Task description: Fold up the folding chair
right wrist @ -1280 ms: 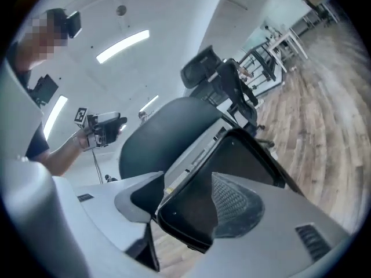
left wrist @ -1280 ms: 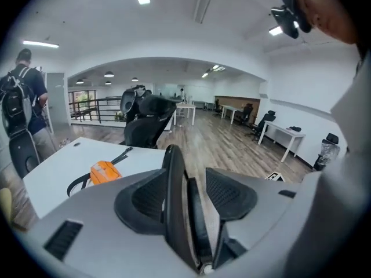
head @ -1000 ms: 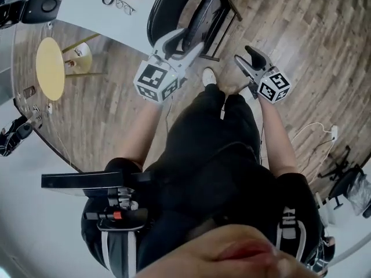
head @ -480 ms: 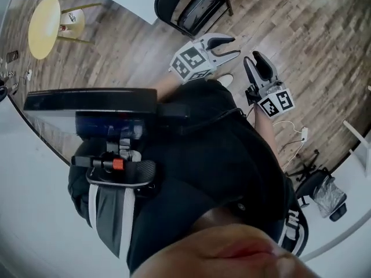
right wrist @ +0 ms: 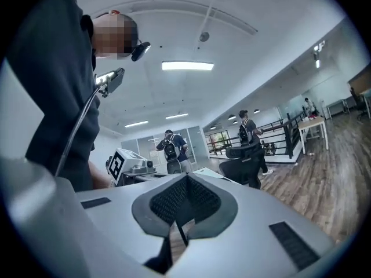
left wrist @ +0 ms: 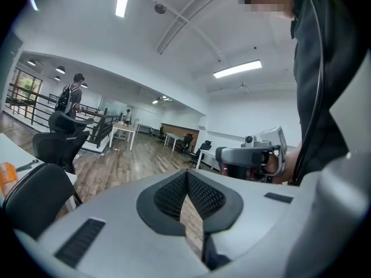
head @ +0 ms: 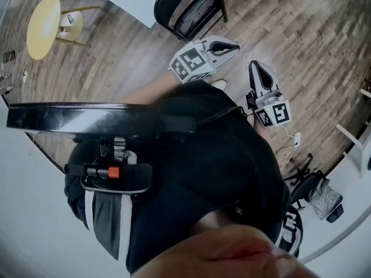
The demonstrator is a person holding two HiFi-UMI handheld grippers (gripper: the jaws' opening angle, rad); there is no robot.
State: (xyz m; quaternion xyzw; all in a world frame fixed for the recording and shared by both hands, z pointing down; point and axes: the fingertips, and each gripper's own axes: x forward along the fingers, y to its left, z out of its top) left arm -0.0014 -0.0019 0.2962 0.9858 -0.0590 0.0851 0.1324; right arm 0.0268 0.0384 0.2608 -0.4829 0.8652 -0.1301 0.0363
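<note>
In the head view you have one folding chair (head: pixel 191 10) on the wood floor (head: pixel 301 28), beyond two grippers and touching neither. A second ago the left gripper (head: pixel 232 47) was against it. Left gripper view: jaws just closed, pressed together on nothing. Right gripper view: the right gripper (right wrist: pixel 185 179) likewise, empty.

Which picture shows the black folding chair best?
The head view: it looks down on most of the folding chair. The left gripper view catches only what seems its dark back; the right gripper view misses it.
</note>
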